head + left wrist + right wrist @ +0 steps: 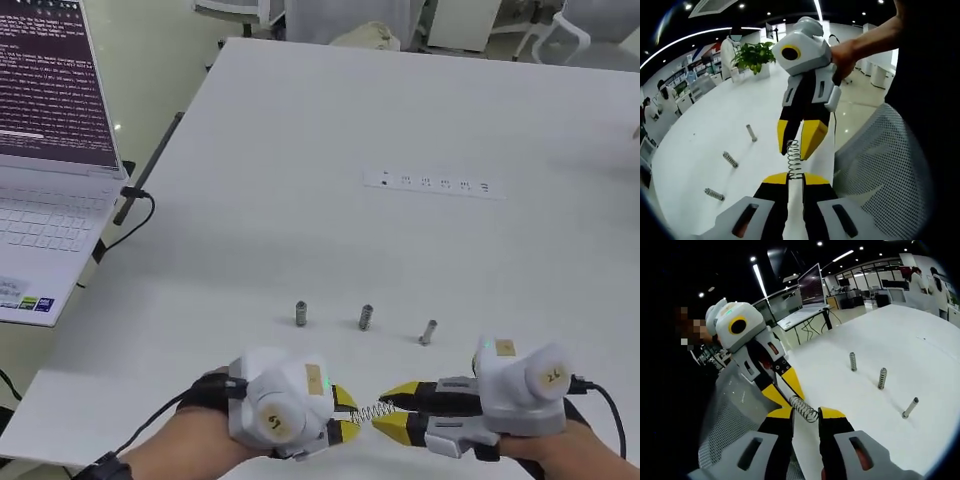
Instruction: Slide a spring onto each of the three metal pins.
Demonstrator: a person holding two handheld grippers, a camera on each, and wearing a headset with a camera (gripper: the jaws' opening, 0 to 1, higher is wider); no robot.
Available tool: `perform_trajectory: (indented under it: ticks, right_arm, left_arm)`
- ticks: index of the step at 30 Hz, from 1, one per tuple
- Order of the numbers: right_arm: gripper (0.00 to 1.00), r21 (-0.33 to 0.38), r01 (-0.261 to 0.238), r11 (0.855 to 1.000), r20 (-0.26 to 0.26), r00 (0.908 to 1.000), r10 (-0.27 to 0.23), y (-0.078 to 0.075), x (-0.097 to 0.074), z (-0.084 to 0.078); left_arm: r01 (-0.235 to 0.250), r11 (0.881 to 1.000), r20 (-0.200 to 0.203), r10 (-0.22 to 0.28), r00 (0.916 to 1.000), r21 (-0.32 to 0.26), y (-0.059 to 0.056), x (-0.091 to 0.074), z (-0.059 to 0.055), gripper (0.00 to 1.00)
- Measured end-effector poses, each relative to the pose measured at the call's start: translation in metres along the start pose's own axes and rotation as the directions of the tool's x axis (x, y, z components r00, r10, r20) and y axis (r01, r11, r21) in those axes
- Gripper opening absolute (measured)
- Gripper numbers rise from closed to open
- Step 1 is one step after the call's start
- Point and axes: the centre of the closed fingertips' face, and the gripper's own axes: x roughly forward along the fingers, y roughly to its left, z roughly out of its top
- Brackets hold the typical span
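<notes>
Over the worktop's [300, 150] near edge, the left gripper [795, 175] clamps a spring [794, 157]; the right gripper [806, 413], jaws apart, straddles its other end, likely for the bare pin [909, 408].

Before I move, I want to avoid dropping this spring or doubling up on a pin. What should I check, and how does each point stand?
1. Spring clamped in left tool: ok, its jaws are closed on one end.
2. Right tool gripping the other end: cannot tell; its jaws sit around it with a gap.
3. Bare pin free for a spring: ok.
4. Bare pin upright: cannot tell; it looks tilted, perhaps from the lens.
5. Left pin and middle pin carry springs: ok.
</notes>
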Motion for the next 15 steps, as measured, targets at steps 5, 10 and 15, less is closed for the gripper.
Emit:
perform_trajectory:
  ticks: [5, 10, 15]
  right_arm:
    - [0.15, 0.001, -0.011, 1.0, 0.003, 0.9999, 0.011, 0.0031, -0.0026, 0.0002]
    - [0.12, 0.0, -0.011, 1.0, 0.011, 0.9999, 0.011, 0.0033, -0.0052, 0.003]
    - [0.12, -0.019, -0.005, 1.0, -0.002, 1.0, 0.005, 0.0022, -0.0064, 0.0026]
  left_arm:
    - [0.006, 1.0, -0.011, -0.006, 0.9999, 0.028, -0.0014, -0.0005, 0.0004, 0.02]
    - [0.006, 0.999, -0.014, -0.005, 0.9999, 0.043, -0.0009, 0.0003, 0.0014, 0.02]
    - [0.006, 0.998, -0.015, -0.005, 0.9999, 0.055, -0.0011, 0.0025, 0.0024, 0.02]
